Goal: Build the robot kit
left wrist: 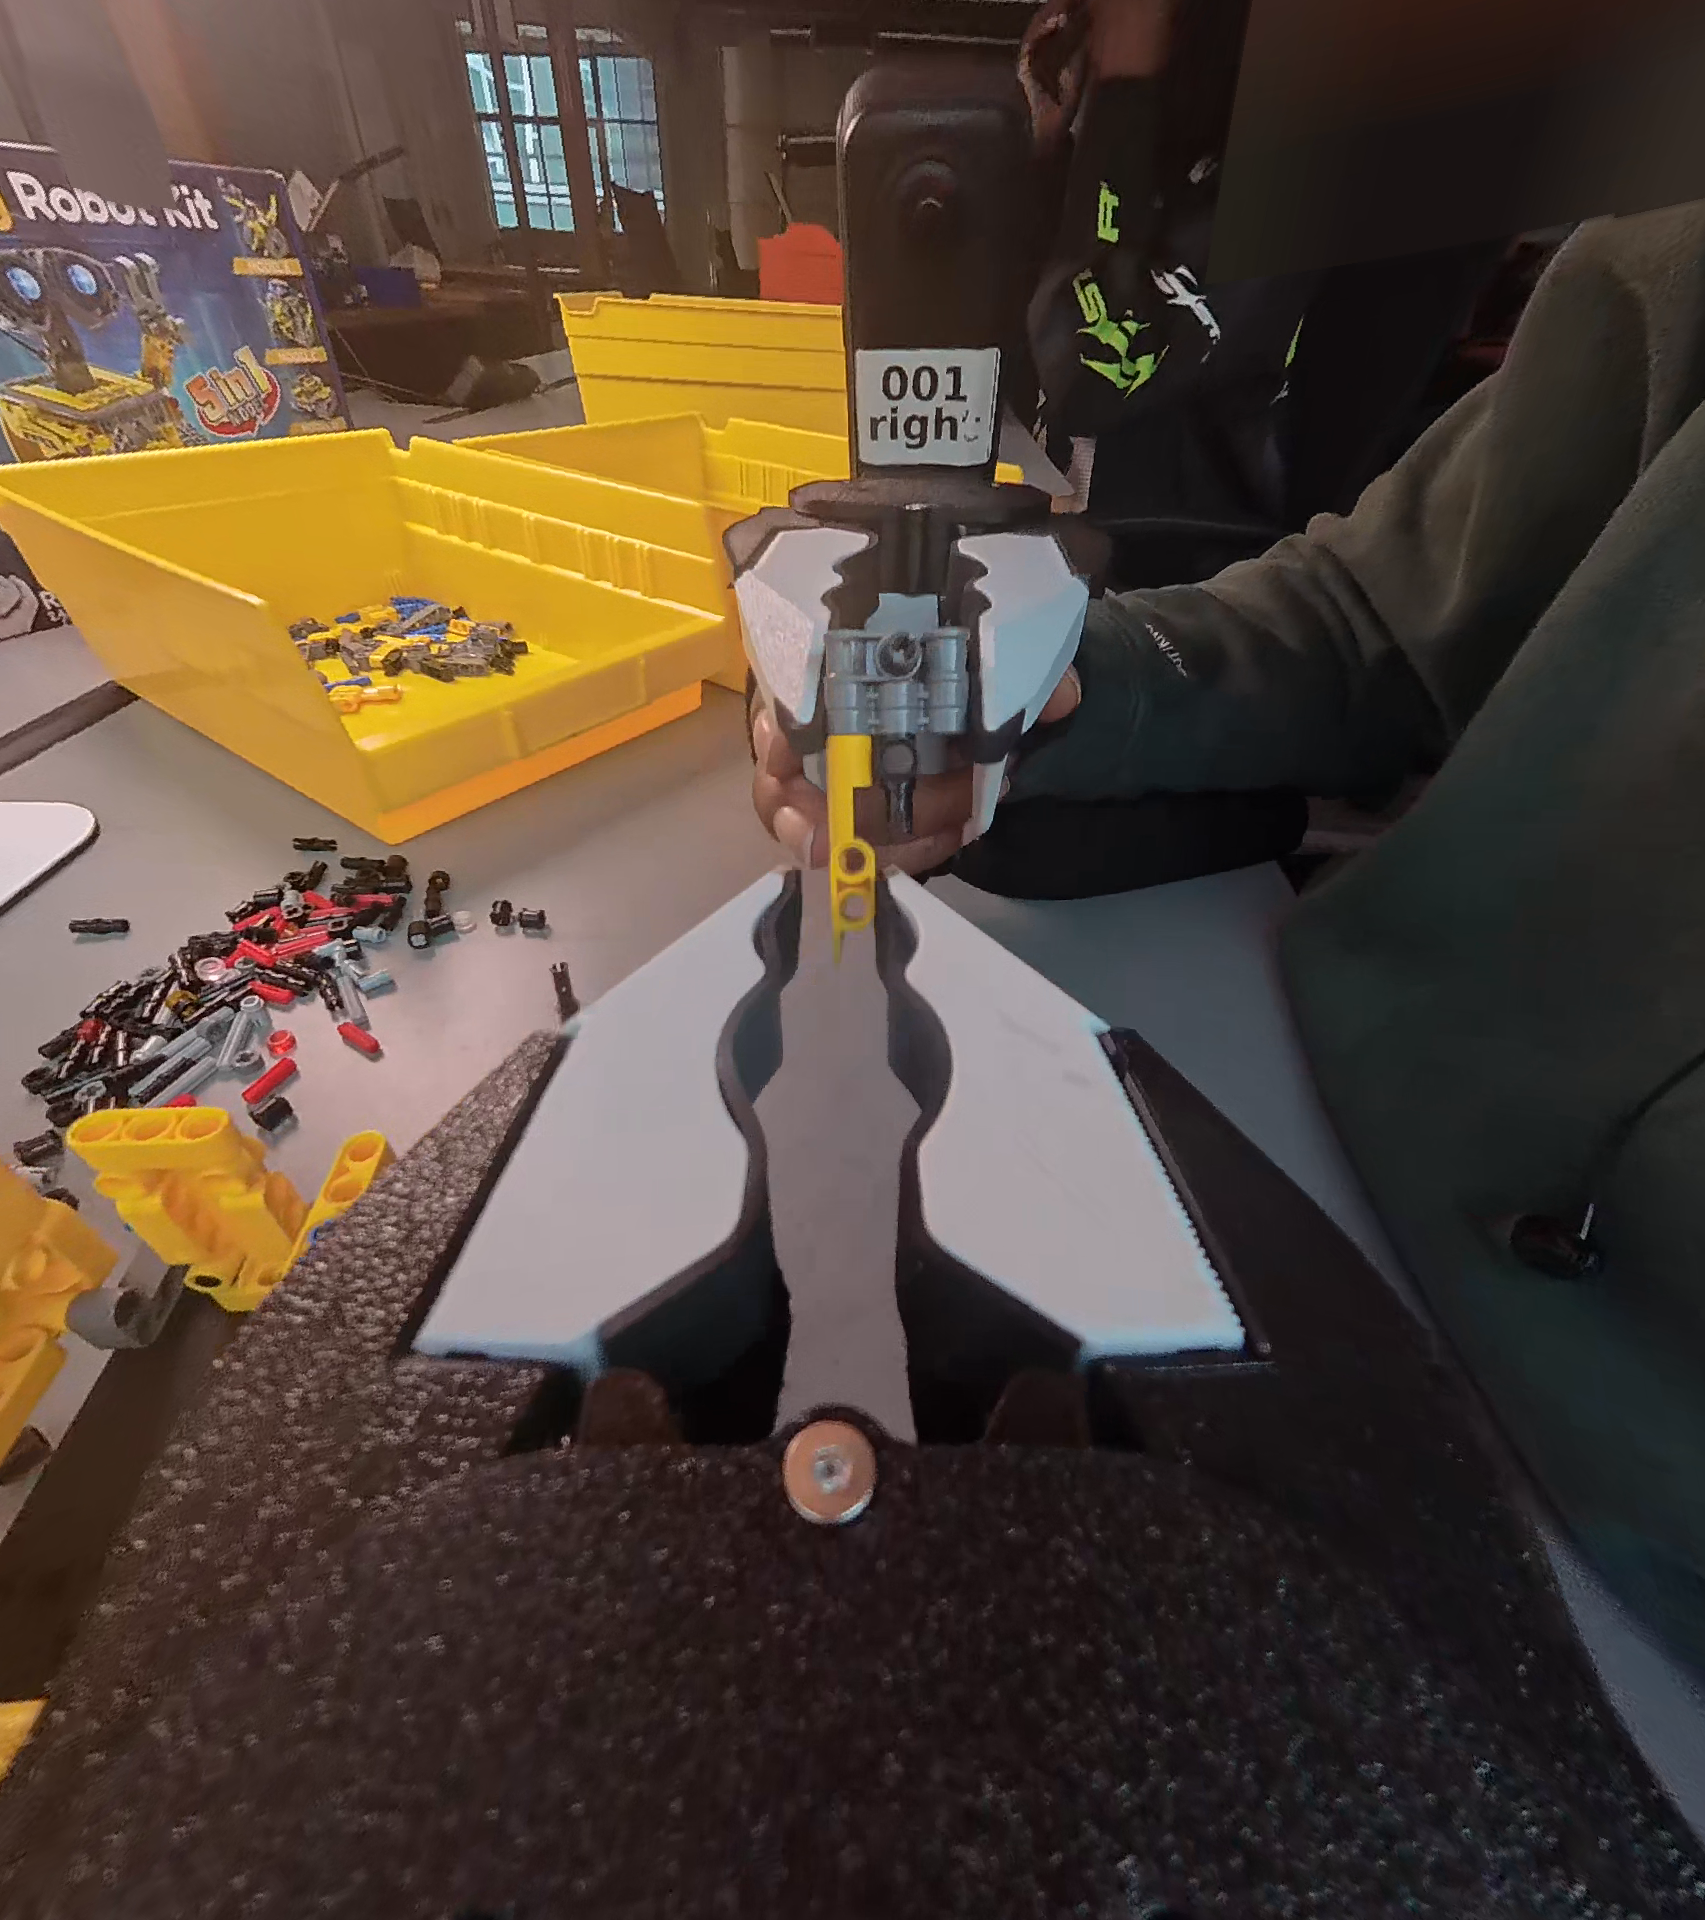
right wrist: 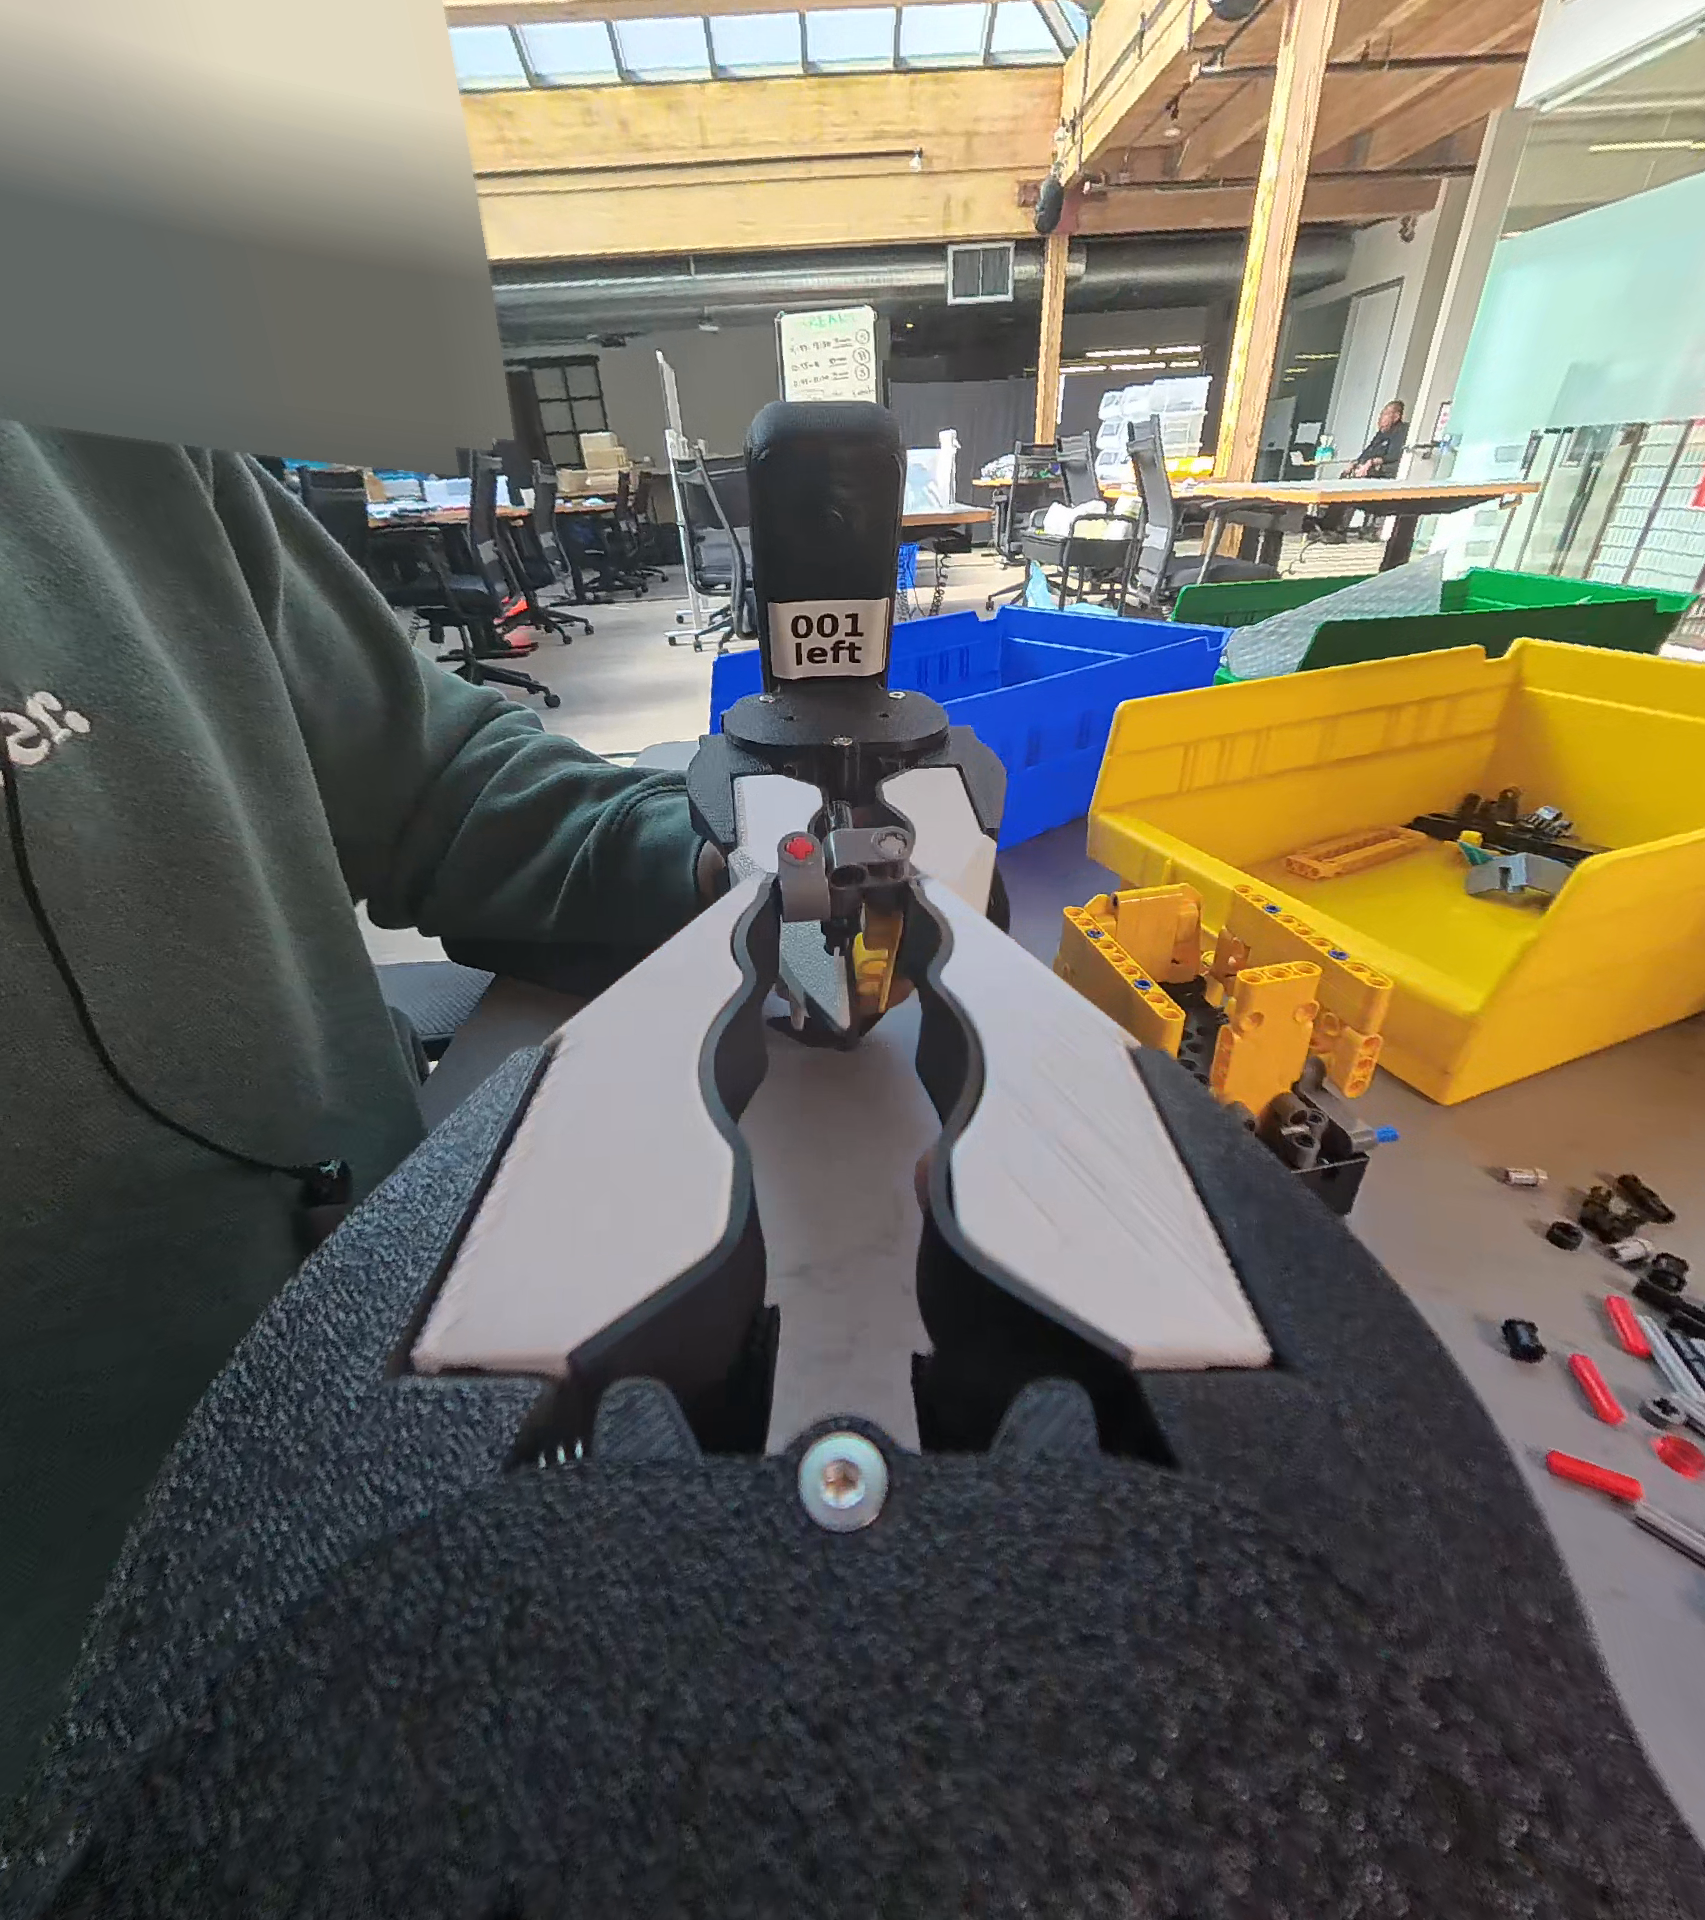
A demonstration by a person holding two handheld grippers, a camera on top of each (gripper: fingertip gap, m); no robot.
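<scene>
My left gripper (left wrist: 840, 888) and right gripper (right wrist: 845, 894) face each other tip to tip above the grey table (left wrist: 1139, 966). The right gripper (left wrist: 895, 727) is shut on a small grey connector assembly (left wrist: 895, 681), which also shows in the right wrist view (right wrist: 843, 862) with a red axle end. A thin yellow holed beam (left wrist: 853, 883) hangs from that assembly and lies between my left fingertips, which are shut on it. In the right wrist view the left gripper (right wrist: 832, 987) holds the yellow piece (right wrist: 874, 951) just behind the grey assembly.
A pile of loose black, red and grey pins (left wrist: 235, 997) lies to the left, beside a yellow part-built model (left wrist: 193, 1195) (right wrist: 1232, 997). There are yellow bins with parts (left wrist: 328, 582) (right wrist: 1450, 862), a blue bin (right wrist: 1035, 686), a green bin (right wrist: 1471, 613) and a kit box (left wrist: 100, 312). The person's green sleeve (left wrist: 1450, 644) is close by. The tips of both grippers are at nearly the same place.
</scene>
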